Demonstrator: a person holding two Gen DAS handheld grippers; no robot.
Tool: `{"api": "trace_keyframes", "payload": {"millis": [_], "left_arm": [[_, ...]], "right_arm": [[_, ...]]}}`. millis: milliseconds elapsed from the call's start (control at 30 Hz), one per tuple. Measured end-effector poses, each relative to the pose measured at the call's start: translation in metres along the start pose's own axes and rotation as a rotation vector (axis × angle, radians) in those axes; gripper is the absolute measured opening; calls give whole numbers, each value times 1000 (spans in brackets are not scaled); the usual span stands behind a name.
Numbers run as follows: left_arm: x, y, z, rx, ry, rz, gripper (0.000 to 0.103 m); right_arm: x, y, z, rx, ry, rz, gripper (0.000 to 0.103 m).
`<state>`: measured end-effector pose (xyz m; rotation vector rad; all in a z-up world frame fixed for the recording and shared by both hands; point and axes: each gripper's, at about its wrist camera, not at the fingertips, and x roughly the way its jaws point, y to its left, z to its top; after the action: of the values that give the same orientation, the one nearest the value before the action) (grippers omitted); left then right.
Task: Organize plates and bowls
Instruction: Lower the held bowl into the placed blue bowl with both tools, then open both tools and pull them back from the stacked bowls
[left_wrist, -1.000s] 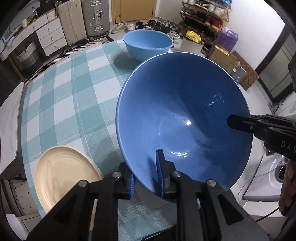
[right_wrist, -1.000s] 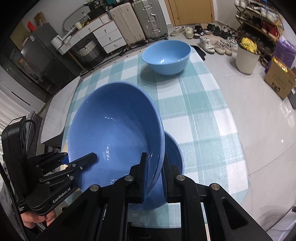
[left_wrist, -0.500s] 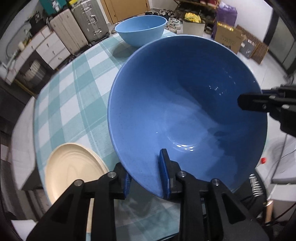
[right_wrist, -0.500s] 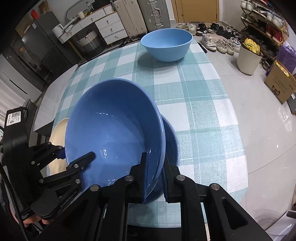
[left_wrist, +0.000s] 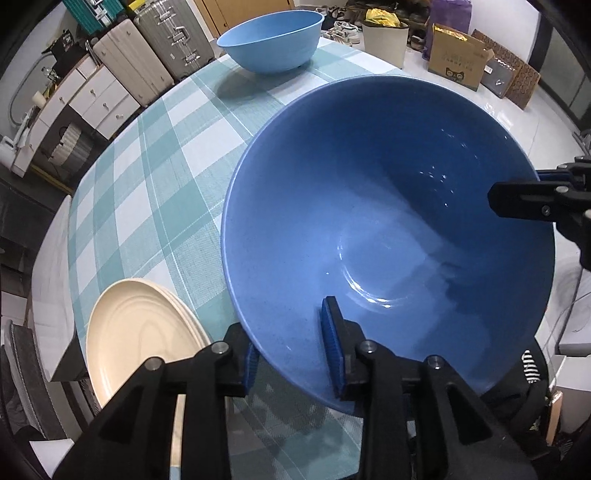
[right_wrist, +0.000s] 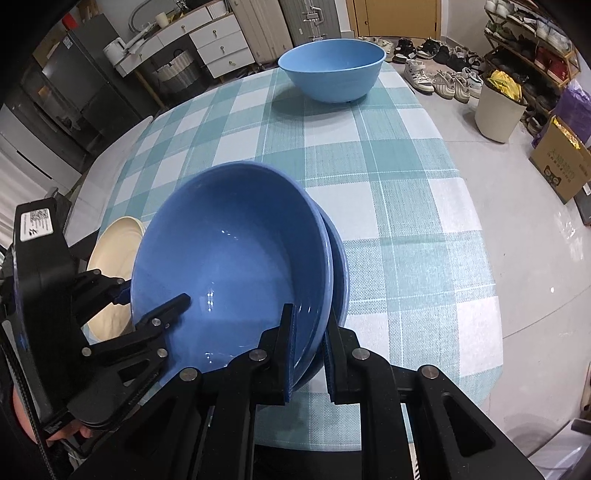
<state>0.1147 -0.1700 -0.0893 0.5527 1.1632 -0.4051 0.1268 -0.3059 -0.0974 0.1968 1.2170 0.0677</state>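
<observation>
A dark blue bowl is held tilted by both grippers at opposite rims. My left gripper is shut on its rim, and my right gripper is shut on the opposite rim. The held bowl sits partly inside a second dark blue bowl on the checked tablecloth. A light blue bowl stands at the far end of the table. Cream plates lie stacked at the near left edge.
The table ends just right of the bowls, with white floor beyond. Suitcases, drawers, a bin, cardboard boxes and shoes stand around the room. A chair sits by the left edge.
The held bowl has come down and now nests partly in the second dark blue bowl. Both grippers have kept their hold on its rim.
</observation>
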Motion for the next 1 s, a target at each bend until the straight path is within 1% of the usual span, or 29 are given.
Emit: {"api": "trace_keyframes", "payload": {"millis": [33,167,233,367,500,567,633,700,767,867,933,1000], "left_arm": [[1,-1,0,3,-3,5,33],[6,1,2,-11,4,-16,34],[8,1,3,-10,8,-14,34],[12,3,5,-22,18,-35,34],[13,5,4,-40,9,-36,34],[13,7,3,-61,0,-59,34],[10,8,2,-85,-16,-76,37],[7,9,2,-114,-33,-71,38],[2,11,0,-138,-64,-85,39],[-4,18,-2,-186,-102,-89,47],[-8,23,-5,-227,-124,-107,48],[-13,28,-8,-266,-155,-130,48]], "right_arm": [[0,-1,0,1,0,0,13],[-1,-1,1,5,-5,-7,13],[-2,-3,1,15,-6,-1,13],[-8,-6,4,35,-26,13,13],[-11,-7,3,30,-47,0,13],[-15,-8,4,27,-69,-4,13],[-22,-10,6,19,-103,-9,14],[-30,-15,7,30,-134,10,14],[-37,-20,7,53,-164,30,14],[-42,-22,4,64,-193,59,14],[-46,-21,0,60,-222,90,14],[-50,-17,-5,45,-256,99,14]]}}
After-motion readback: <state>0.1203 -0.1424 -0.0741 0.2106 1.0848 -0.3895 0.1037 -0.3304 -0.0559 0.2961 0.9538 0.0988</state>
